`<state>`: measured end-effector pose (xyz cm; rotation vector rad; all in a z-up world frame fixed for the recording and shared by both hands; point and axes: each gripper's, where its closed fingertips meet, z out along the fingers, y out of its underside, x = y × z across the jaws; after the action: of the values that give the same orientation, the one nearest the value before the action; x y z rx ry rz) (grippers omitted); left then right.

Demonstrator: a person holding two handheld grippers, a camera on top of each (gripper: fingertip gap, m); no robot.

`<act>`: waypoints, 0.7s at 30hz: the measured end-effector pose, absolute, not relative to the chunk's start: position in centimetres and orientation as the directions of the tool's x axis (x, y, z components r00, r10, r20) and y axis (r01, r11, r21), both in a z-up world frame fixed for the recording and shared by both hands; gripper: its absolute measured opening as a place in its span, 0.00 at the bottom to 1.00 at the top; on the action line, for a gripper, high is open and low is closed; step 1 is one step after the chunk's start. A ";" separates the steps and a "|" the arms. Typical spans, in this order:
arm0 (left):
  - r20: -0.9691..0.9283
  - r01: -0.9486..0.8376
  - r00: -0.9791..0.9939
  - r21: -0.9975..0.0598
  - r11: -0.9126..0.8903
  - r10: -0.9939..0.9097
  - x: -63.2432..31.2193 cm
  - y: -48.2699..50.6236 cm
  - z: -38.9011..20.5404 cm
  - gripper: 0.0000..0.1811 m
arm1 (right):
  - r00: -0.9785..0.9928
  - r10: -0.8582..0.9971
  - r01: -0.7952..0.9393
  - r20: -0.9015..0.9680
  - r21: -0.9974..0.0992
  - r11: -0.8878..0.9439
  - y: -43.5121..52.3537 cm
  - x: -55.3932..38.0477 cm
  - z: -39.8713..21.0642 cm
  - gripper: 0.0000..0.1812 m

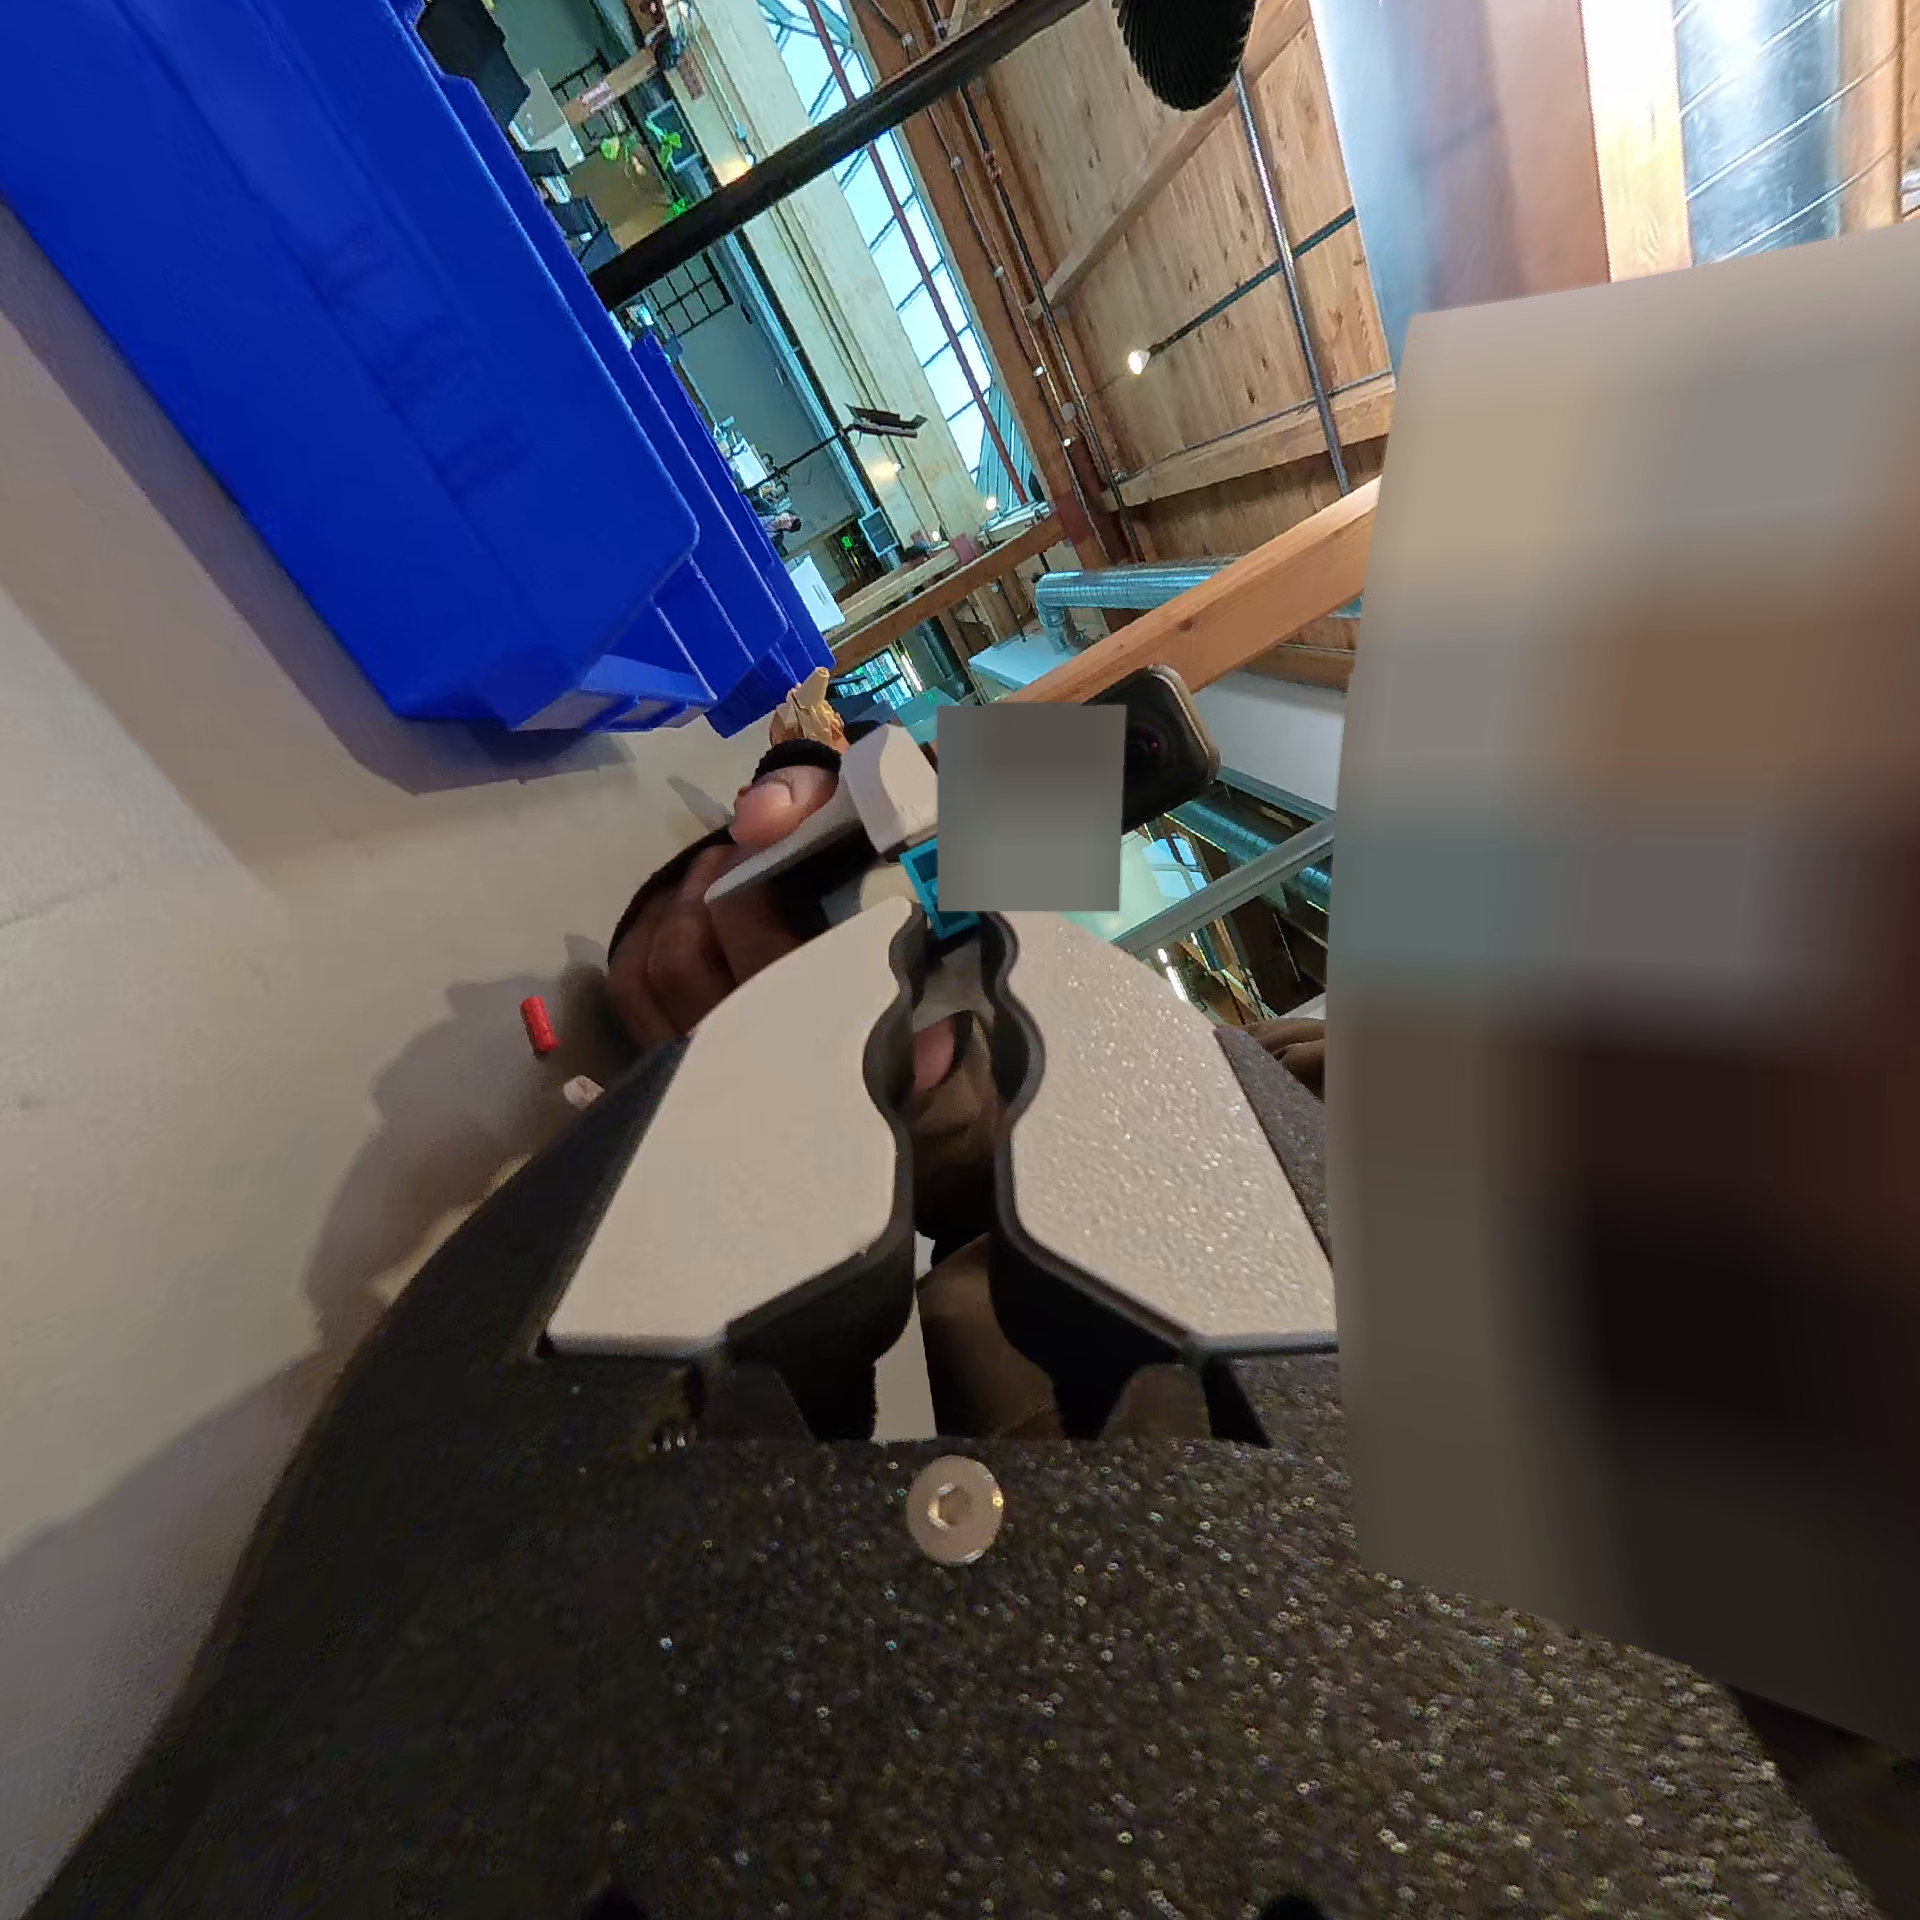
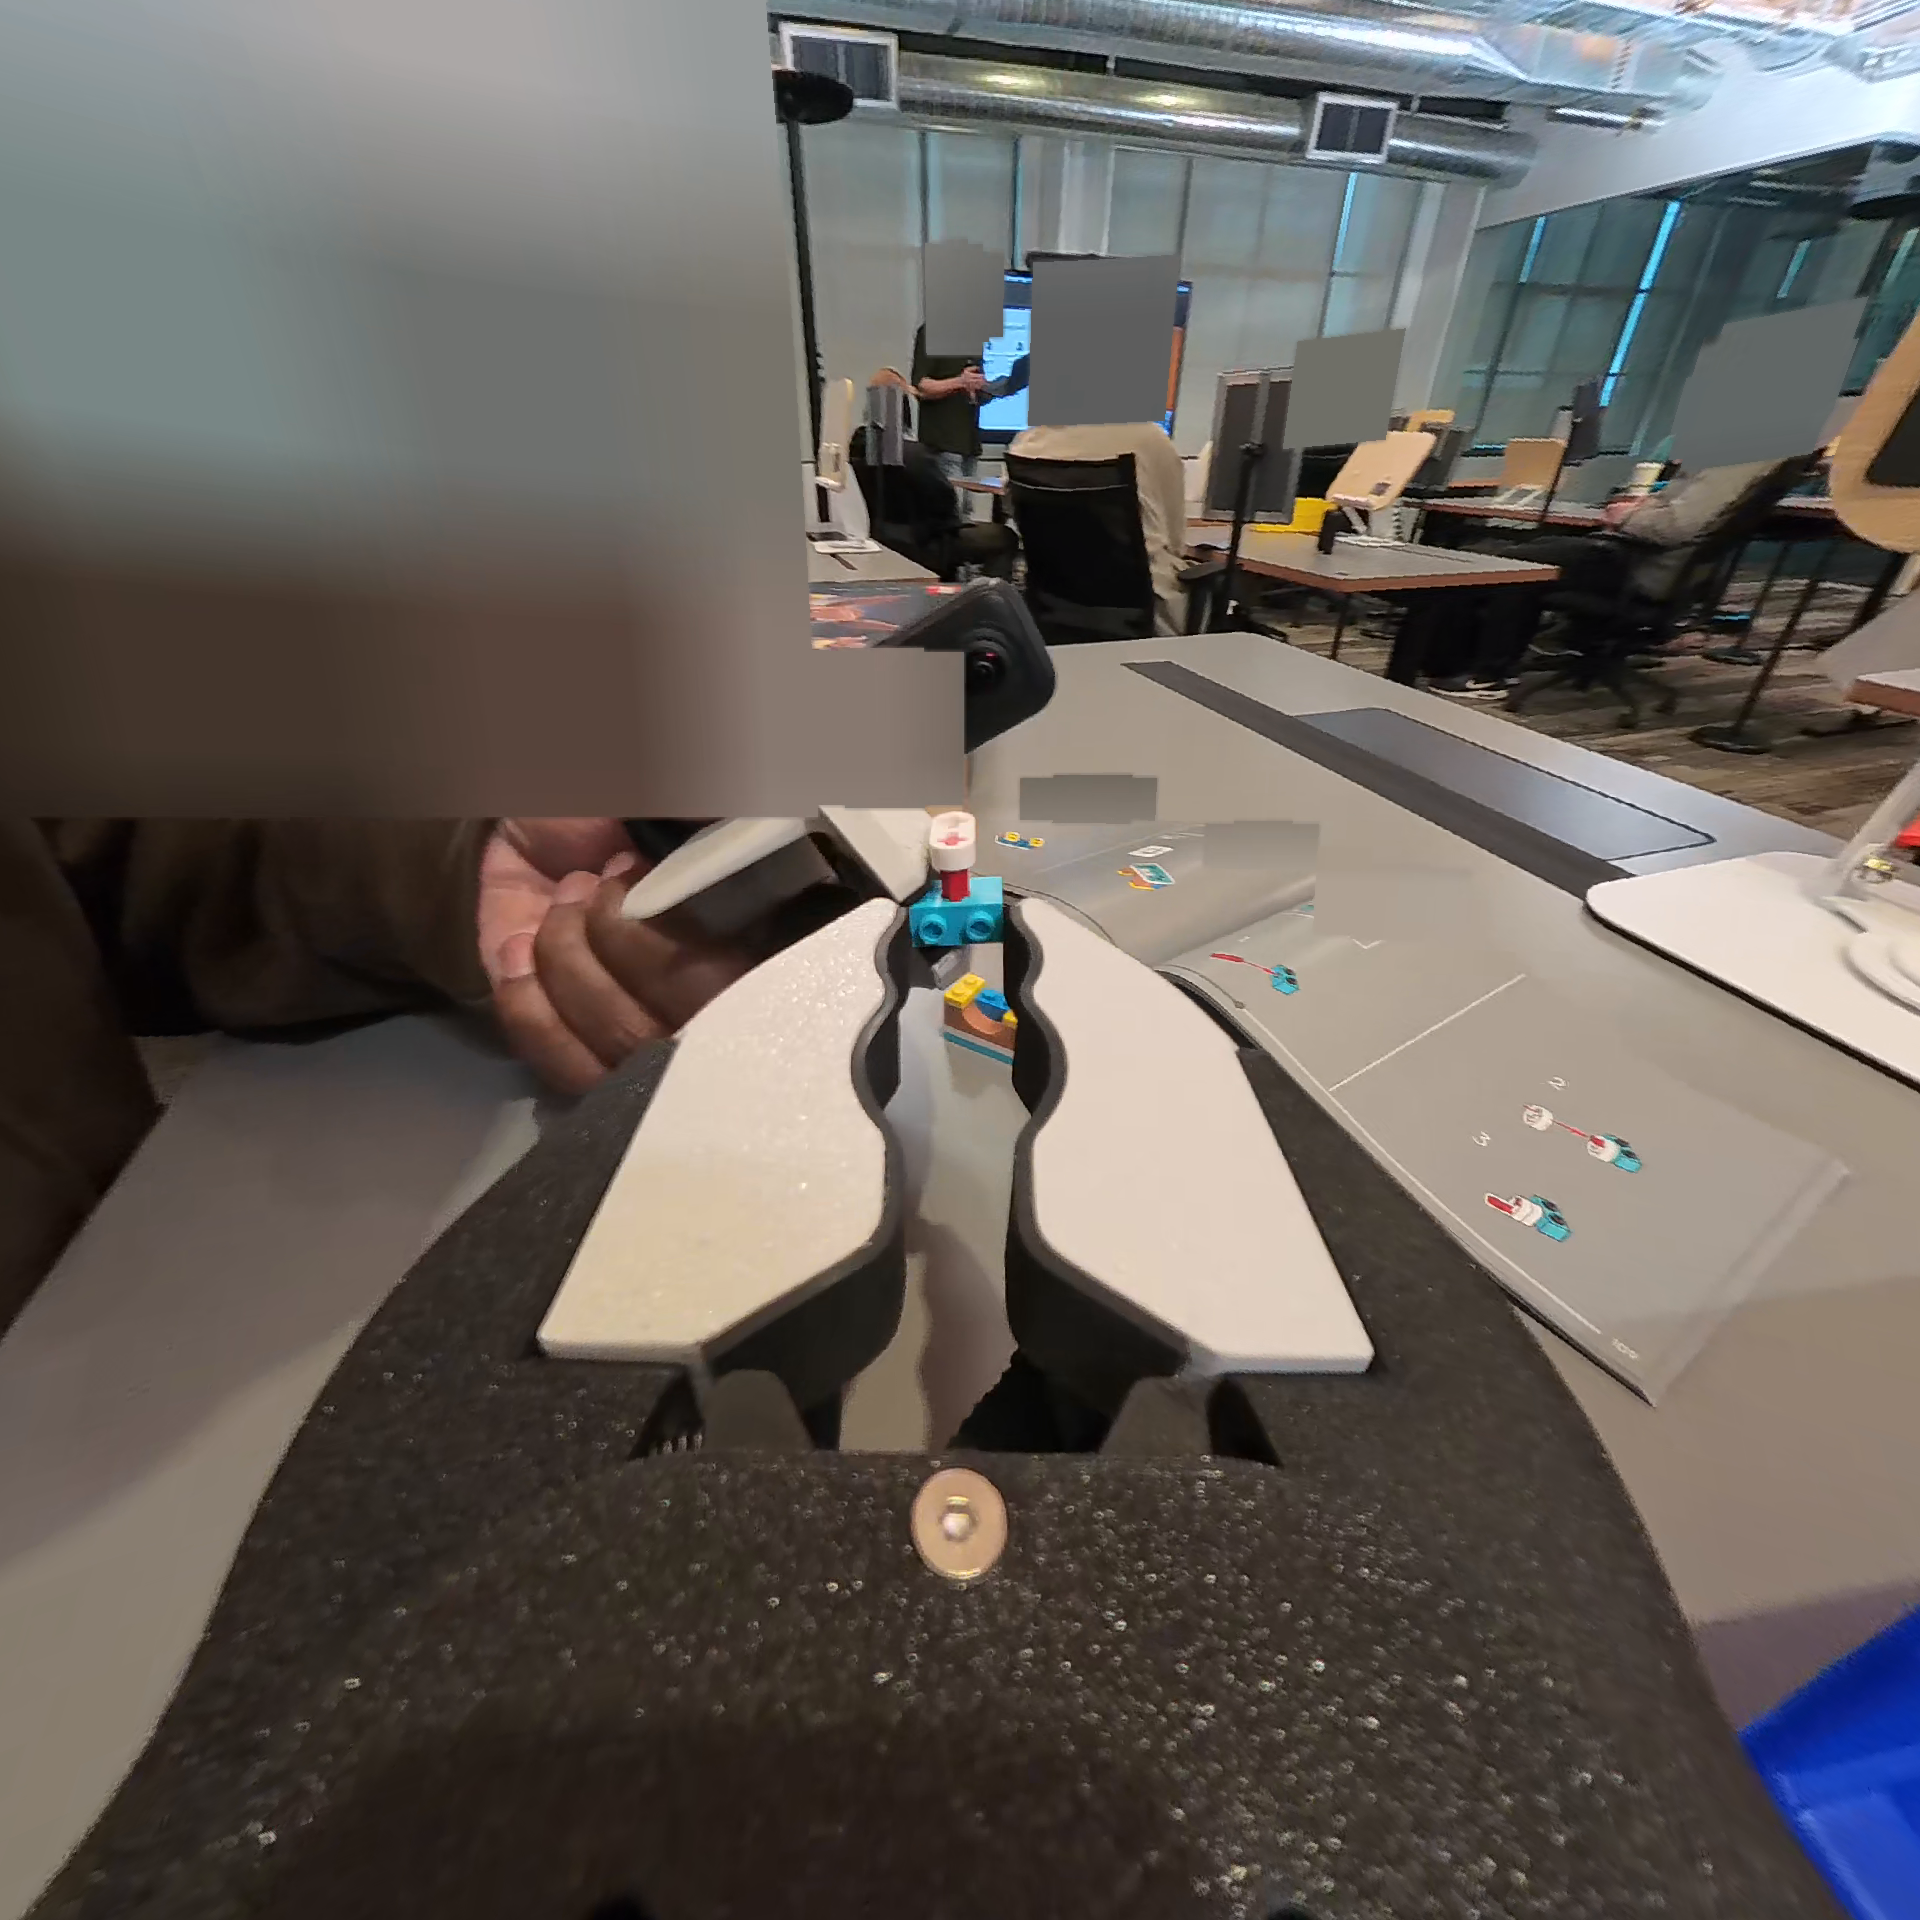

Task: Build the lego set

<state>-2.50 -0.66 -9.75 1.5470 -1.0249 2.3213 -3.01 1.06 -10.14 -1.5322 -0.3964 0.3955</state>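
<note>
My right gripper [image 2: 956, 925] is shut on a teal brick [image 2: 956, 923]. A red axle [image 2: 954, 883] stands up from the brick with a white round piece [image 2: 951, 840] on top. My left gripper [image 1: 948, 927] has its jaws close together, with its tips right at the teal brick [image 1: 940, 896]. A blur patch hides what lies just past them, so I cannot tell what it grips. In the right wrist view the left gripper's fingers [image 2: 717, 883] reach in from the left and touch the white piece. A hand [image 2: 582, 966] holds that gripper.
A small build of yellow, blue and brown bricks [image 2: 979, 1023] sits on the grey table [image 2: 312, 1195] below the held brick. An open instruction booklet [image 2: 1455, 1091] lies to the right, beside a white stand base [image 2: 1745, 935]. Loose red [image 1: 537, 1025] and white [image 1: 582, 1091] pieces lie near blue bins [image 1: 364, 416].
</note>
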 end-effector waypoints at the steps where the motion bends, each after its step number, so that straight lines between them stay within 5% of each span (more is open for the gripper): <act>1: 0.862 -0.482 -0.451 -0.453 -0.750 -0.230 -2.5 -0.6 -9.8 0.05 | 0.877 0.480 0.001 0.002 -1.000 0.002 1.1 -3.0 -10.1 0.09; 9: 0.799 -0.425 -0.470 -0.577 -0.698 -0.375 -2.6 0.3 -10.2 0.05 | 0.803 0.562 -0.178 -0.198 -0.980 -0.091 0.9 -2.9 -9.8 0.21; 15: 0.763 -0.448 -0.498 -0.633 -0.631 -0.411 -2.9 -0.6 -10.5 0.05 | 0.610 0.602 -0.474 -0.515 -0.846 -0.243 0.9 -2.1 -9.2 0.18; 21: 0.765 -0.453 -0.494 -0.632 -0.628 -0.413 -2.7 -0.7 -10.8 0.05 | 0.564 0.615 -0.481 -0.550 -0.825 -0.296 0.8 -2.6 -9.6 0.14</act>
<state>-2.73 -0.70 -10.80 1.5660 -1.3422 2.3345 -2.65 0.78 -9.59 -1.5311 -0.1184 1.0794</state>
